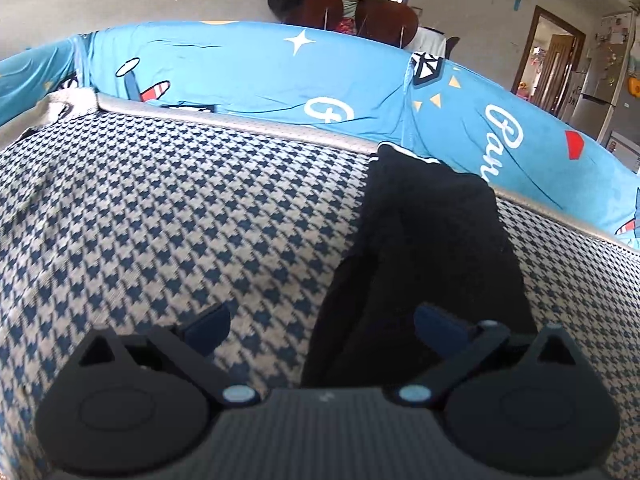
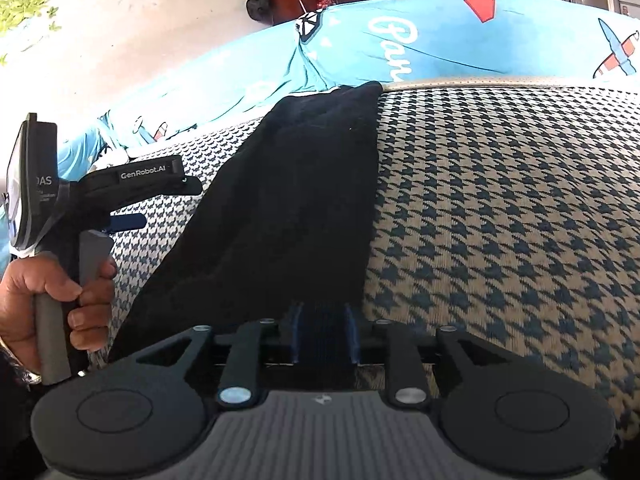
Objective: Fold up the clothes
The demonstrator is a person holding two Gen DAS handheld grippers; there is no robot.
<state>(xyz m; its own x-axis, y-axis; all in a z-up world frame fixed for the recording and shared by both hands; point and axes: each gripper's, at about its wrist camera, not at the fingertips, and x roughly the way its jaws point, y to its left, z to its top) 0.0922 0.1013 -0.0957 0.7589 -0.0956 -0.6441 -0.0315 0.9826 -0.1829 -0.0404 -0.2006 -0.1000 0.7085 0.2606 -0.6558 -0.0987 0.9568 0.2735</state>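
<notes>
A black garment (image 1: pixel 432 240) lies as a long folded strip on the houndstooth sofa seat (image 1: pixel 180 220), reaching back to the seat's rear piping. My left gripper (image 1: pixel 322 326) is open wide above the strip's near left edge, its right finger over the black cloth and its left finger over the seat. In the right wrist view the same black garment (image 2: pixel 288 208) runs from the backrest down to my right gripper (image 2: pixel 324 332). Its blue pads (image 2: pixel 297 334) stand a narrow gap apart with the garment's near edge between them, not pinched. A hand (image 2: pixel 80 300) holds the left gripper (image 2: pixel 160 204) at the left.
A blue printed cover (image 1: pixel 260 68) drapes the sofa backrest behind the seat (image 2: pixel 500 220). Beyond it stand brown chairs piled with clothes (image 1: pixel 344 4), a doorway (image 1: pixel 548 60) and a fridge (image 1: pixel 608 76) at the right.
</notes>
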